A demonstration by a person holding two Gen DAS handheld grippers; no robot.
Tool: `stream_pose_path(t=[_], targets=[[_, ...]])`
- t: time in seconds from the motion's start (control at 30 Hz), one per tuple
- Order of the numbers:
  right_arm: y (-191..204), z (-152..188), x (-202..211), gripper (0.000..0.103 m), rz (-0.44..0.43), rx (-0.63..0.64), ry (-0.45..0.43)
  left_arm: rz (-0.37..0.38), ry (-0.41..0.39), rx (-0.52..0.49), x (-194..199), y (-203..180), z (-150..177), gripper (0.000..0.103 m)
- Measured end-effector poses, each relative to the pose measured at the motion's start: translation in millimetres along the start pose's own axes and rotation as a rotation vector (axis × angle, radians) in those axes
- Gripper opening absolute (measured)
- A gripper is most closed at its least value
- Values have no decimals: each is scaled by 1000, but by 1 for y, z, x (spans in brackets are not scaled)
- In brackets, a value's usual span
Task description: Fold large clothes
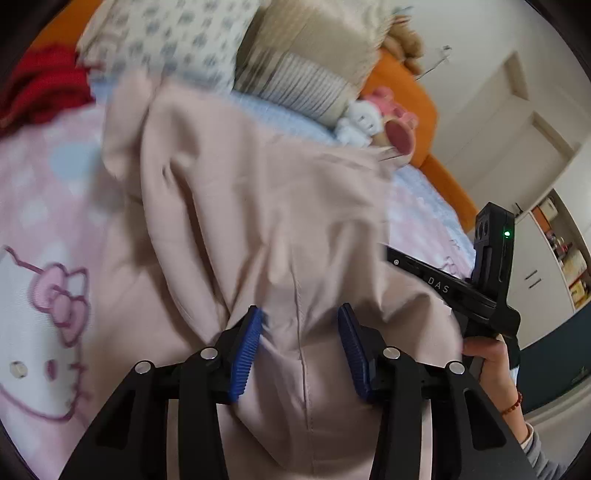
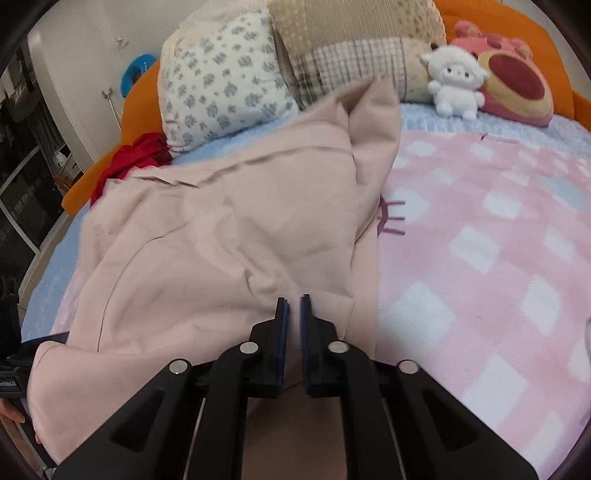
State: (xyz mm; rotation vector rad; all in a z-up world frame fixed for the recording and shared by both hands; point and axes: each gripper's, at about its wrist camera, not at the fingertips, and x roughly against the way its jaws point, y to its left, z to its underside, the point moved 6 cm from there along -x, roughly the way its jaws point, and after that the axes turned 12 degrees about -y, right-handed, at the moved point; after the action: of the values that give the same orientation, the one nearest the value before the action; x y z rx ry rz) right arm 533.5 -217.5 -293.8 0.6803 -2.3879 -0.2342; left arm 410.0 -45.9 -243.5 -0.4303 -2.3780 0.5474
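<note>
Bed [image 2: 480,258] bears pink garment [image 2: 221,229] — right claw [image 2: 294,299] pinching it.

Home bedroom: bed w/ pink checked blanket [image 2: 480,229], pillows [image 2: 221,81], plush toys [image 2: 456,81], wardrobe doors [image 1: 517,122].

You face an orange bed [image 2: 509,11]; white wall [image 1: 480,44] behind it, white doors [image 1: 524,122] and shelves [image 1: 569,254] right of it.

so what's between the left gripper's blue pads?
A seamed fold of the pale pink fabric garment runs between the left gripper pads, clear in the left wrist view.
</note>
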Motion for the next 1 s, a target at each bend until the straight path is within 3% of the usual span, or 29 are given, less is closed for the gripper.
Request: stream_pose_path(t=[0.07,0.13,0.27,0.4,0.47,0.5,0.53,0.57,0.6,0.67,0.8,0.9,1.0], targets=[[19,-9,36,11,-89,-18,-64,37,-43,-51,33,-19,-1,48],[41,-9,72,11,-143,-1,-111,76,-68,-83,64,-40,8,55],[87,15,114,11,-247,43,-100,50,-7,-94,78,-43,41,58],[97,39,97,11,-164,83,-2,-56,81,-72,52,-24,65,54],[101,46,105,16,-135,95,41,-61,80,-79,66,-33,67,54],[104,46,116,29,-136,103,40,-25,64,-82,80,-43,64,57],[107,42,142,57,-140,115,11,5,37,-88,103,-54,58,62],[108,40,159,72,-144,121,-14,16,17,-91,123,-62,53,78],[109,38,185,84,-151,125,-52,30,-3,-91,143,-67,47,86],[112,39,236,83,-192,143,-93,86,-27,-80,194,-75,41,88],[99,73,320,84,-259,70,-45,143,13,9,266,-63,62,92],[80,121,347,84,-283,-40,40,116,87,84,278,-39,106,92],[65,174,343,79,-259,-141,148,53,148,96,272,-20,153,86]])
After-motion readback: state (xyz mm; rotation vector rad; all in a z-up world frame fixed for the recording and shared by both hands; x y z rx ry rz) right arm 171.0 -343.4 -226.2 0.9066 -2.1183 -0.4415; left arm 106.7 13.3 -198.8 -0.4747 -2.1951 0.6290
